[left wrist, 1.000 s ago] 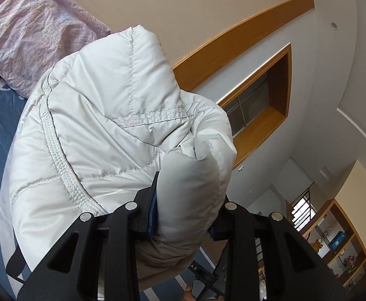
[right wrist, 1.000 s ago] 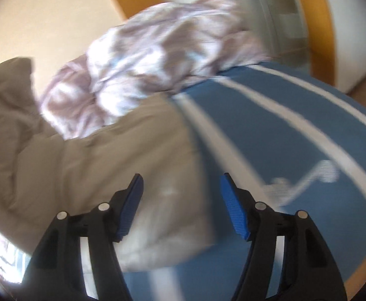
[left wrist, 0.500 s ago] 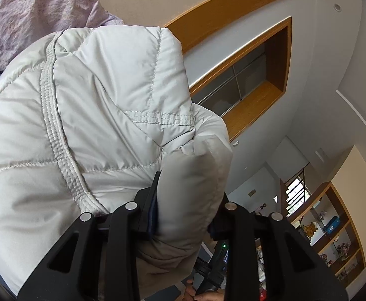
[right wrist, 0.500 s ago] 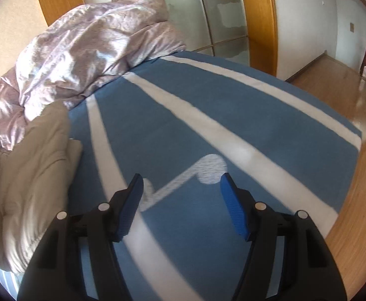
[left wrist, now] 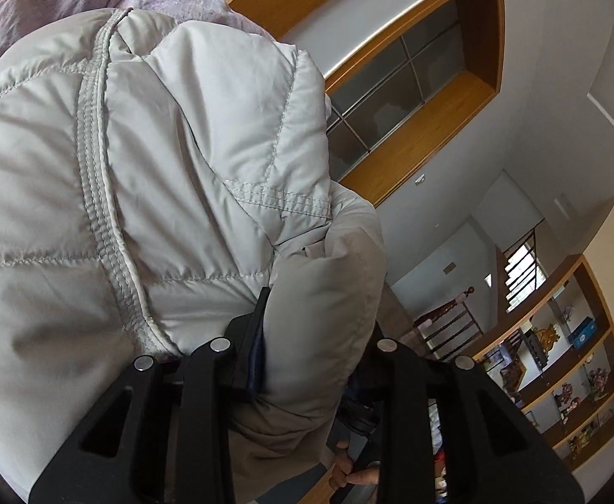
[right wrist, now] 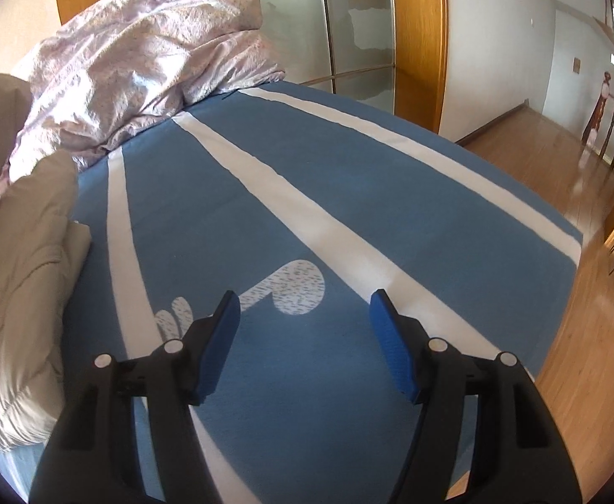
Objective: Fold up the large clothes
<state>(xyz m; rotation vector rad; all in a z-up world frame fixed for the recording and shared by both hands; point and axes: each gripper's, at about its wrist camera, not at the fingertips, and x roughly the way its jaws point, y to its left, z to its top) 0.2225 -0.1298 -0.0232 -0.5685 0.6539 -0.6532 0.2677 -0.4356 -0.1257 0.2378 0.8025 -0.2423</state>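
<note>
While clamped, left gripper [left wrist: 315,336]: jaws closed on a thick fold of the pale quilted jacket [left wrist: 159,176], which is lifted and fills the left wrist view.
Jacket bulk [right wrist: 17,294]: lies at the bed's left edge.
Quilt [right wrist: 138,63]: crumpled behind it.
Bedspread [right wrist: 349,218]: blue, white stripes.
Right gripper [right wrist: 304,336]: jaws wide, holding nothing, above the bedspread.

Black left tool [left wrist: 307,336], silver screws, right tool [right wrist: 304,340] (blue pads), bare fingers [left wrist: 344,472]
</note>
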